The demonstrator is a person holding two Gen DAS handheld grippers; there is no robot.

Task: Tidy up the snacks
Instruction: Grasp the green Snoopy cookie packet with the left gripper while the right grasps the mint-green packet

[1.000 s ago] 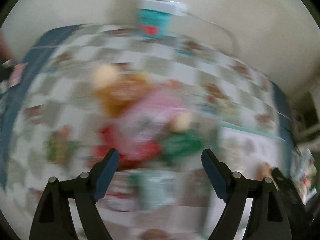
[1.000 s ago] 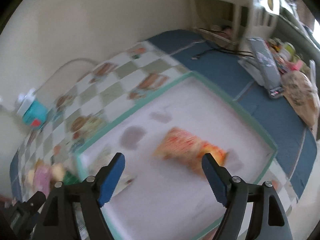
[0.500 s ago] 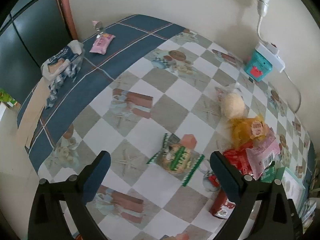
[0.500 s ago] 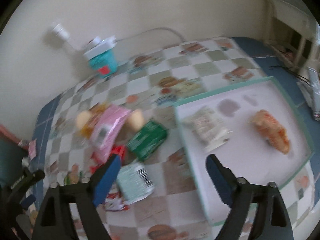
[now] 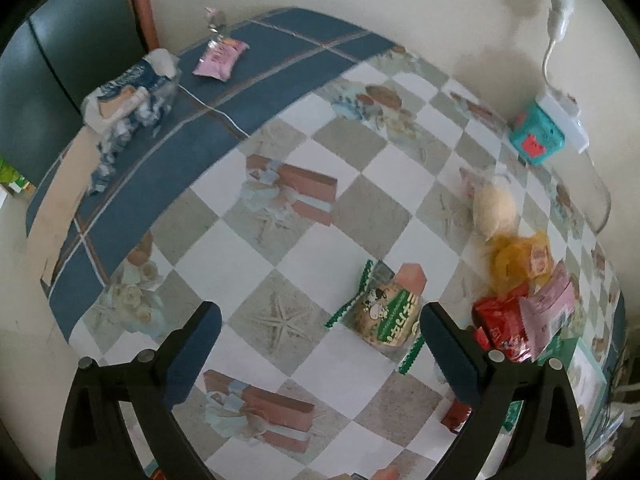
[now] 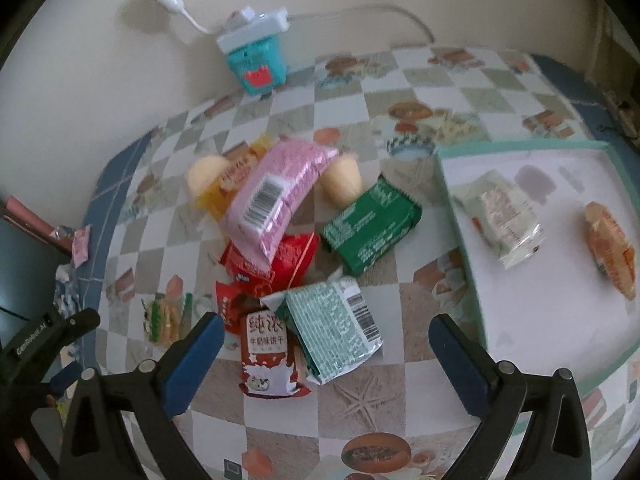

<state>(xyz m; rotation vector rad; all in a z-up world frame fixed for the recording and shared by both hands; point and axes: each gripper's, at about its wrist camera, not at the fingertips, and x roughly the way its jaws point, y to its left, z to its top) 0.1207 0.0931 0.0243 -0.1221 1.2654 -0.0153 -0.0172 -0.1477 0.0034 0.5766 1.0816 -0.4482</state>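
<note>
A pile of snack packets lies on the checked tablecloth: a pink packet, a dark green packet, a pale green packet, a red milk-biscuit packet, red and yellow packets and two pale buns. My right gripper is open and empty, just above the pale green and red packets. A green-trimmed biscuit packet lies apart, right of my open, empty left gripper. A white tray with a green rim holds a white packet and an orange packet.
A teal box with a white power strip stands against the wall. A pink packet and a crumpled blue-white bag lie on the blue border at the table's far left. The table edge runs along the left.
Both views have swung left: the right gripper has moved from over the tray to over the snack pile, and the left gripper from the pile toward the table's left part. Both stay open.
</note>
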